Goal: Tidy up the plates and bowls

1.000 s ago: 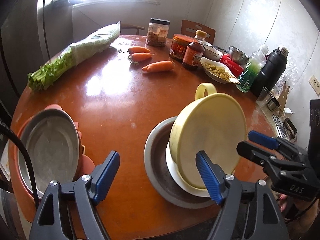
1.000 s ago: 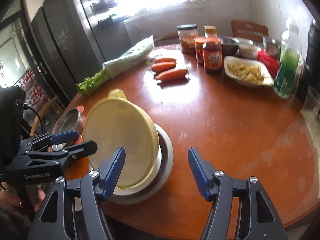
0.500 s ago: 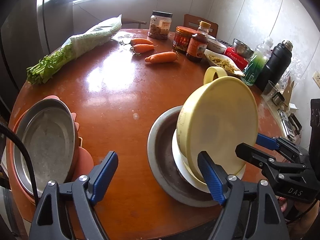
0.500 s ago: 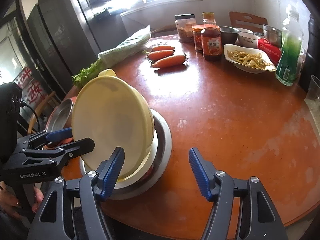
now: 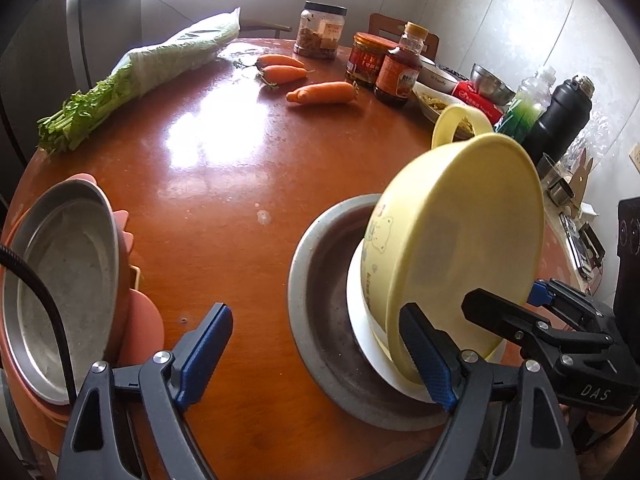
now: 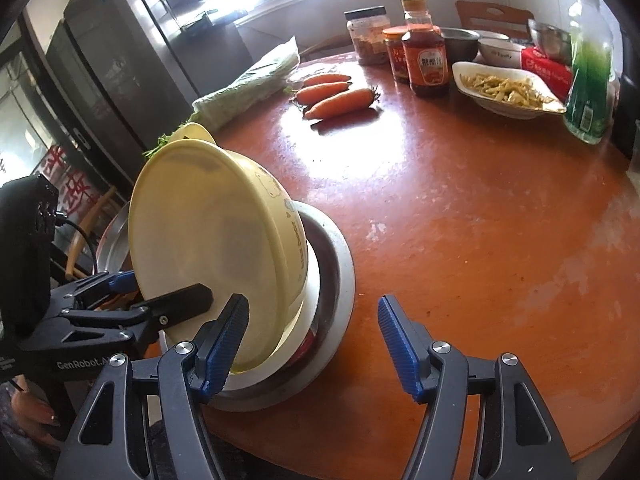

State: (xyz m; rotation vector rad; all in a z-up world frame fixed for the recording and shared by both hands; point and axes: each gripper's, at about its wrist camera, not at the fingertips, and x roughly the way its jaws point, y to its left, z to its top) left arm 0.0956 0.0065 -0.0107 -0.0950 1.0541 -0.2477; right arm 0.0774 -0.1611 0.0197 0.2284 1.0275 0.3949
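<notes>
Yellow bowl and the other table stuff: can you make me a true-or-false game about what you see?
1. The yellow bowl stands tilted in a metal dish. True.
2. Four carrots lie on the table. False: there are three.
3. The right gripper is shut tight. False: it is open, with a wide gap between its fingers.
4. The green bottle stands upright. True.
5. The greens are inside the yellow bowl. False: they lie on the table, far from the bowl.
</notes>
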